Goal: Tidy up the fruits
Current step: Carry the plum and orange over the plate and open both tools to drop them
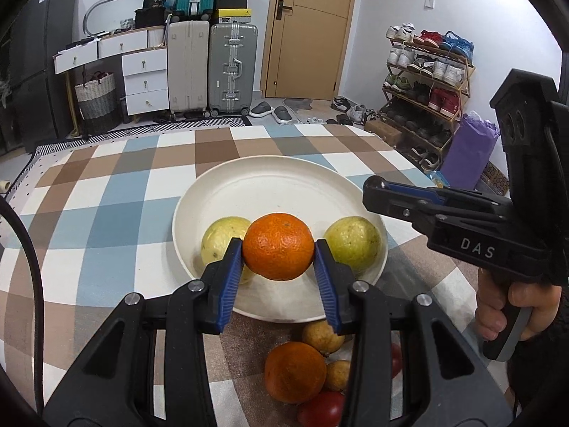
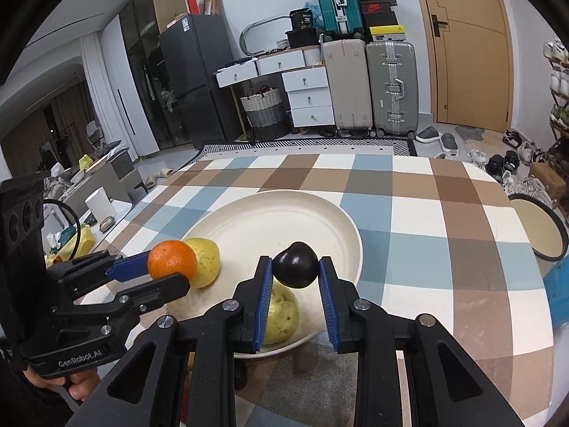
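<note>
My left gripper (image 1: 278, 249) is shut on an orange (image 1: 278, 246) and holds it just above the near part of a cream plate (image 1: 270, 185). Two yellow-green fruits (image 1: 222, 236) (image 1: 352, 238) lie on the plate, left and right of the orange. My right gripper (image 2: 295, 267) is shut on a dark plum (image 2: 296, 265) above the plate's (image 2: 284, 217) near right part, over one yellow-green fruit (image 2: 282, 313). The left gripper with the orange (image 2: 172, 259) shows in the right wrist view; the right gripper (image 1: 377, 192) shows in the left wrist view, its load hidden.
Loose fruit lies on the checked tablecloth (image 1: 106, 192) near the plate's front edge: an orange (image 1: 295, 372), two yellow fruits (image 1: 322, 336) and red tomatoes (image 1: 322, 409). A dark-rimmed round tray (image 2: 540, 227) sits past the table's right edge. Suitcases, drawers and a shoe rack stand behind.
</note>
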`<state>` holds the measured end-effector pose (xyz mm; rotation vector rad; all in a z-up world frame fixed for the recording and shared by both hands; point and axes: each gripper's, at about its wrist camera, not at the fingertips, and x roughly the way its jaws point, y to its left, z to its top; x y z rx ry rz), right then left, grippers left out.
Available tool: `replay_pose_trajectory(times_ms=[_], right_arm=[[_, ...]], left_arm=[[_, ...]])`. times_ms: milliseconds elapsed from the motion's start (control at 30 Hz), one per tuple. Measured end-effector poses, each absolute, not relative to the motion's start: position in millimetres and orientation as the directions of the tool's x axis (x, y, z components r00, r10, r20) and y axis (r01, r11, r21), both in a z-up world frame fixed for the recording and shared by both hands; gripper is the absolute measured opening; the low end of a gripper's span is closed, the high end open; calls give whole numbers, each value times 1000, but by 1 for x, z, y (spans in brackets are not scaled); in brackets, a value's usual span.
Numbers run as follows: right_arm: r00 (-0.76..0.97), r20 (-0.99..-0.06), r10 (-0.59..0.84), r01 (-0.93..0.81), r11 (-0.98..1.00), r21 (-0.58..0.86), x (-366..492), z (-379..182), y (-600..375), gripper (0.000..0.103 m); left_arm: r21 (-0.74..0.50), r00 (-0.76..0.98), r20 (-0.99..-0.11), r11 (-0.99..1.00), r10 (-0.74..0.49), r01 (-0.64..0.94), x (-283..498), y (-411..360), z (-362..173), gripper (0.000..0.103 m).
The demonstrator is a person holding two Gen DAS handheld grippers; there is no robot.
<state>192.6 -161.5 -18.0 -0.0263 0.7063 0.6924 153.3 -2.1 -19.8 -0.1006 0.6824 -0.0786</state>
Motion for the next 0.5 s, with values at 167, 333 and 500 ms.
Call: replay_pose_trajectory(times_ms=[167, 333, 500], right_arm=[[553, -623, 552, -571, 797, 199, 200, -27, -165, 27], [559, -637, 530, -554, 811, 188, 204, -32, -166, 27], [558, -649, 517, -550, 816, 178, 204, -37, -165, 27]], left_arm=[[-102, 770, -631, 994, -97, 42, 155, -3, -24, 37], [-101, 768, -633, 994, -95, 40, 155, -3, -24, 37], [-99, 770, -631, 994, -97, 43, 154, -4, -25, 37]])
